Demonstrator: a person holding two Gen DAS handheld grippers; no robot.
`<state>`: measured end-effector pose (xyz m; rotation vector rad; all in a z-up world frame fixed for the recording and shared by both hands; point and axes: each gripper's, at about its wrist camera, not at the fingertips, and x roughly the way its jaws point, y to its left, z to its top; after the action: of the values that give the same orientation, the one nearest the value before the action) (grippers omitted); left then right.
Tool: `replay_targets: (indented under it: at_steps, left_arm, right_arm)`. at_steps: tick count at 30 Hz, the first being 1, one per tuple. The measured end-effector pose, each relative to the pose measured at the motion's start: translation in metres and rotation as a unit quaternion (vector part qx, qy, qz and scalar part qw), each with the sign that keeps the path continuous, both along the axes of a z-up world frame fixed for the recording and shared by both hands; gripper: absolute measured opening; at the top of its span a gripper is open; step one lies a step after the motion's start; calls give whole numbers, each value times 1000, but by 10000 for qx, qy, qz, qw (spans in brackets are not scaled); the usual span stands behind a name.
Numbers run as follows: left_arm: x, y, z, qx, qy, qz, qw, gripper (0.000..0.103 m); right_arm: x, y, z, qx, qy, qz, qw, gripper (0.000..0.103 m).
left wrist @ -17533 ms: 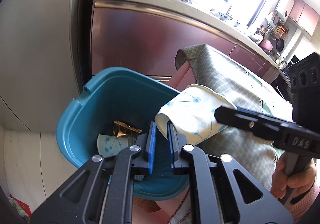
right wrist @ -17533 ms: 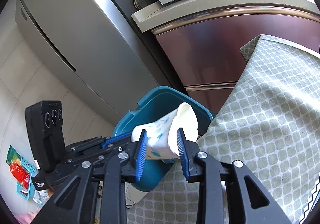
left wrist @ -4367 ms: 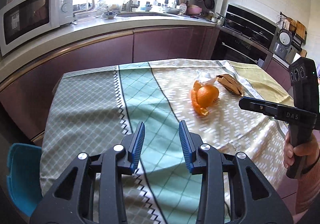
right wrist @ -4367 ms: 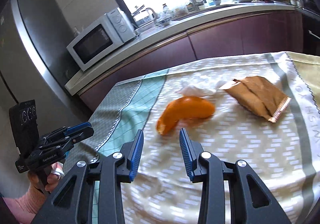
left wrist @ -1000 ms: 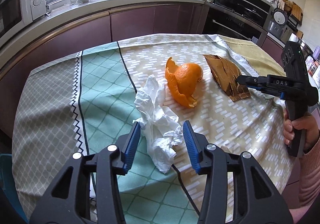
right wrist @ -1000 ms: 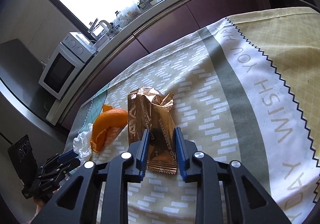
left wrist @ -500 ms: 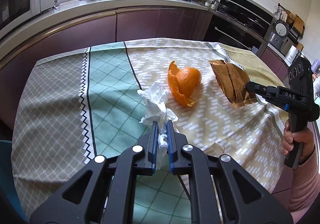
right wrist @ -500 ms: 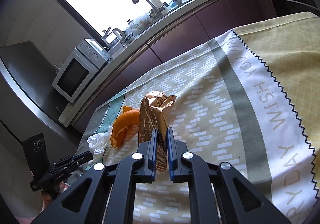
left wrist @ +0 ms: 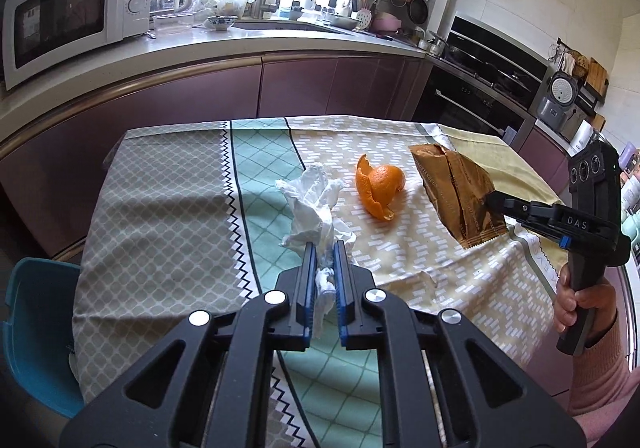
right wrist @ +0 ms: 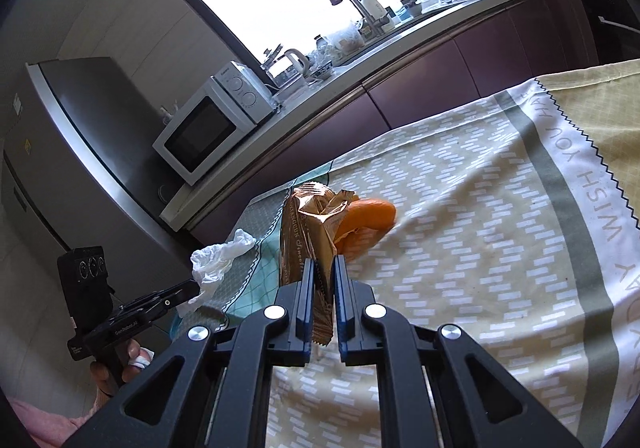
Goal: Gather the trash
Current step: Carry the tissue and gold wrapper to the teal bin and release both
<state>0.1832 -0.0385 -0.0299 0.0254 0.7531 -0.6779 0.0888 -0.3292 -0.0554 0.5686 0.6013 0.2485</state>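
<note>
1. Left wrist view: my left gripper has just closed and pinches the crumpled tissue above the tablecloth.
2. My right gripper clamps the brown snack wrapper, lifted off the cloth.
3. Orange peel lies on the table between them; a teal bin stands beside the table's left edge.

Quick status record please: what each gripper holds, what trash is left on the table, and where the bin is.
left gripper: shut on tissue
right gripper: shut on wrapper, lifted off tablecloth
left on table: orange peel
bin: teal, beside table's left edge in the left wrist view
contents of bin: not visible
</note>
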Motion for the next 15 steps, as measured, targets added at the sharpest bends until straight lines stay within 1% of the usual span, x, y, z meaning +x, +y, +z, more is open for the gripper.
replay_targets:
  at_steps: [7, 15]
  left_arm:
    - [-15, 39, 9, -68, -108, 256, 9996, 9]
    - [-28, 92, 17, -98, -223, 683, 9974, 9]
  right_arm:
    - [8, 44, 3, 17, -26, 444, 9990, 8]
    - [21, 89, 6, 66, -45, 918, 9957, 8]
